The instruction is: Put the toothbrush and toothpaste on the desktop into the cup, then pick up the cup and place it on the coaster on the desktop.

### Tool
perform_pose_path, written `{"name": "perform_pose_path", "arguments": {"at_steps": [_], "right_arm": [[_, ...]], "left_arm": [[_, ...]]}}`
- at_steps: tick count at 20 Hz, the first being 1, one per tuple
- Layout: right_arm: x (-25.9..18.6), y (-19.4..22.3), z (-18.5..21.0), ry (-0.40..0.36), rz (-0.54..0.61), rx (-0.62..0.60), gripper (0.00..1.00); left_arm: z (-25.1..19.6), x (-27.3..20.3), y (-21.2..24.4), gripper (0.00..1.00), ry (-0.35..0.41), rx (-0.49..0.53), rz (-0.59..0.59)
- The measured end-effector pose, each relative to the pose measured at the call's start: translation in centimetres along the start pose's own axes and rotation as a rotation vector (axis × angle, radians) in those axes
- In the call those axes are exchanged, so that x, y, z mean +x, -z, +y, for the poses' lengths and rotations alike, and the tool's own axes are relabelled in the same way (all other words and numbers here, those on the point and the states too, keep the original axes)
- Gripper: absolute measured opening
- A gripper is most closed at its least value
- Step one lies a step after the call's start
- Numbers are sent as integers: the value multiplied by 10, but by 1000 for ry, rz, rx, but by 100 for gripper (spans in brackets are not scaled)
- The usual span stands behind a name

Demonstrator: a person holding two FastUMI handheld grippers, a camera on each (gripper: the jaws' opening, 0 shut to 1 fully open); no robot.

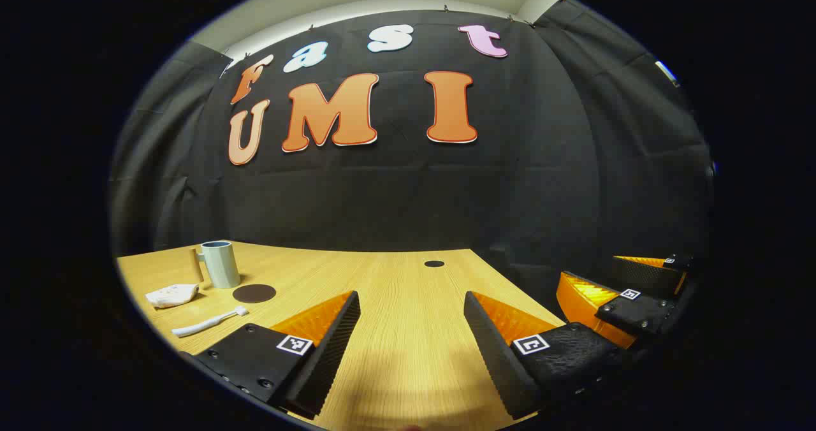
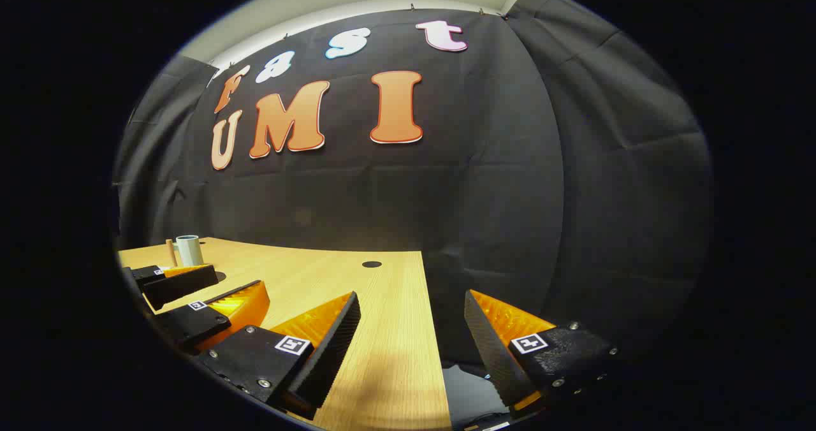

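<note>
In the left gripper view a pale grey-green cup with a wooden handle stands upright at the far left of the wooden desktop. A dark round coaster lies just in front of it. A crumpled white toothpaste tube lies left of the coaster, and a white toothbrush lies nearer to me. My left gripper is open over bare wood, well right of these things. The right gripper shows at the far right, open. In the right gripper view my right gripper hangs open at the desk's right edge, with the cup far left.
A small dark round hole sits in the desktop near its back edge. The black cloth wall closes the back and right. In the right gripper view the left gripper lies between me and the cup, and the desk edge drops off below my fingers.
</note>
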State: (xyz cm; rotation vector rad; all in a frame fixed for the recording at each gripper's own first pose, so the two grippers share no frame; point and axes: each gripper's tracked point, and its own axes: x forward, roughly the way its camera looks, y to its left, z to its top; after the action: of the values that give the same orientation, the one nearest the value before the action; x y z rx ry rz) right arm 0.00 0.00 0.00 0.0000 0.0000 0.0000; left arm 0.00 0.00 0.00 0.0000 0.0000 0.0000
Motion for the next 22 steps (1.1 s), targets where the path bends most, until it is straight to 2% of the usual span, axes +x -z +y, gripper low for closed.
{"name": "perform_pose_path", "arguments": {"at_steps": [4,6,7,8,9,10,11,12,14,15,16,17,19,21,22], "right_arm": [[6,-2,1,-3,-4,-3,99],[17,-2,0,3,-12,-11,99],[32,-14,-1,4,-50,-5,99],[47,-34,-6,43,-105,-5,99],[61,-53,-19,121,-171,-25,100],[64,-71,-26,181,-174,-35,99],[56,-90,-15,188,-194,-31,99],[48,-105,8,176,-202,-32,99],[22,-114,64,122,-157,-49,100],[8,-118,92,101,-144,-53,94],[-6,-126,121,88,-160,-71,100],[-20,-136,142,99,-191,-101,100],[-42,-148,190,108,-241,-148,99],[-50,-135,242,55,-212,-164,95],[-51,-124,265,26,-179,-166,99]], "left_arm": [[-1,1,4,98,6,-11,16],[-1,17,-3,98,9,-20,-11],[-1,37,-14,98,21,-36,-53],[5,56,-25,97,19,-62,-83],[17,73,-39,100,28,-80,-94],[34,78,-52,99,31,-95,-97],[53,74,-66,99,41,-104,-123],[75,69,-82,100,64,-104,-145],[113,48,-106,99,156,-96,-162],[134,38,-110,99,196,-95,-161],[159,26,-116,99,224,-84,-149],[184,13,-119,99,243,-72,-151],[244,-4,-123,100,225,-49,-151],[296,-12,-115,100,203,-30,-118],[316,-13,-112,98,199,-25,-102]]}}
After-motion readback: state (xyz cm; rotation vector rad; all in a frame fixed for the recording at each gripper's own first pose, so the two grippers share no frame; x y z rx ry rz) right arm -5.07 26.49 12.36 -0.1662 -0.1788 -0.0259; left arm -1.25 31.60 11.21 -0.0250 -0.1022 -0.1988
